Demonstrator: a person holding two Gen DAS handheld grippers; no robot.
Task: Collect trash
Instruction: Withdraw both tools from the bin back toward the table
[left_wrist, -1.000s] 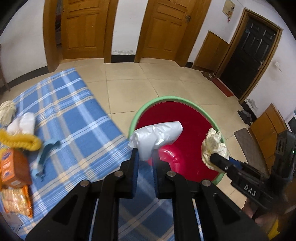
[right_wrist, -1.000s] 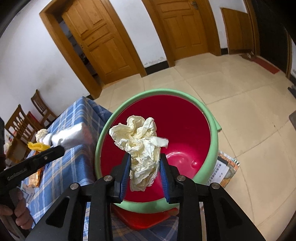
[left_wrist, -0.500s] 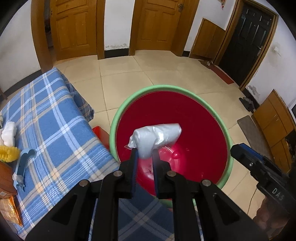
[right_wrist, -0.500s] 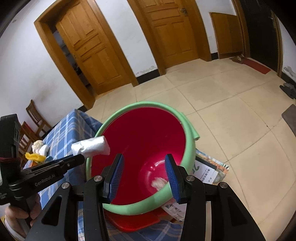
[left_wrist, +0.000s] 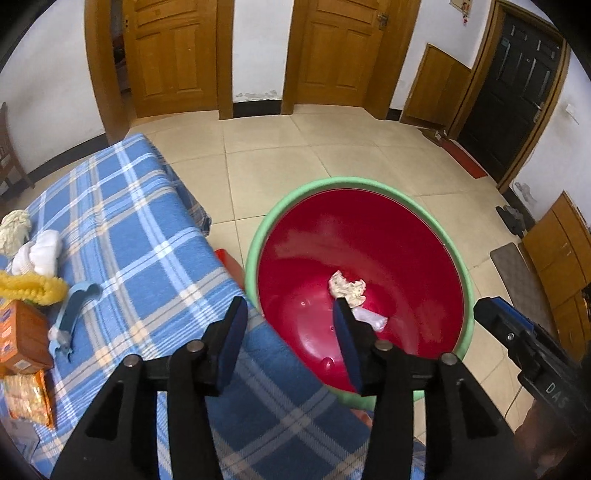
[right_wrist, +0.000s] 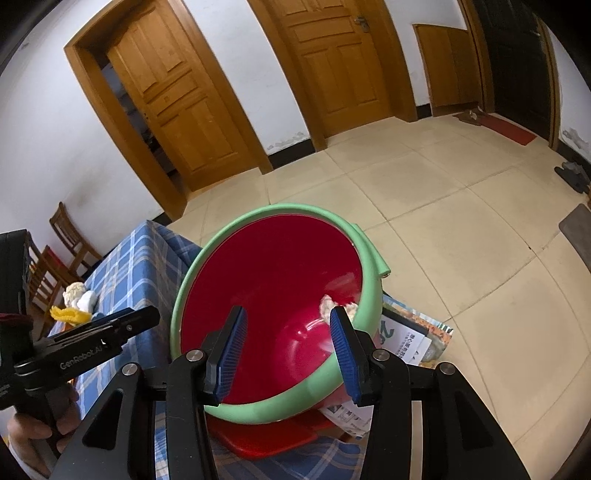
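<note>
My left gripper (left_wrist: 290, 328) now stands spread wide with nothing between its blue pads, where half a second ago it was still pinching the white plastic wrapper over the basin; that wrapper (left_wrist: 369, 318) now lies at the bottom of the red basin (left_wrist: 354, 236), just ahead of my left gripper's right fingertip, touching the crumpled paper wad (left_wrist: 347, 288) that my right gripper let go a moment sooner. My right gripper (right_wrist: 286, 332) is likewise released and empty, its jaws apart above the near rim of the basin (right_wrist: 280, 210), and through them I see only a bit of the paper wad (right_wrist: 327, 304) low against the inner wall beside the right fingertip. So both pieces I was carrying are dropped in, and this round of collecting is done. More remains, I judge: off to the left of my left gripper, on the blue plaid cloth (left_wrist: 147, 236), sit a white wad (left_wrist: 38, 251), a cream one (left_wrist: 13, 230), a yellow frilly thing (left_wrist: 33, 288), a blue plastic piece (left_wrist: 72, 317), an orange box (left_wrist: 22, 336) and a snack packet (left_wrist: 27, 398). Which of those count as trash I can only guess, but both tools are free to swing back there.
</note>
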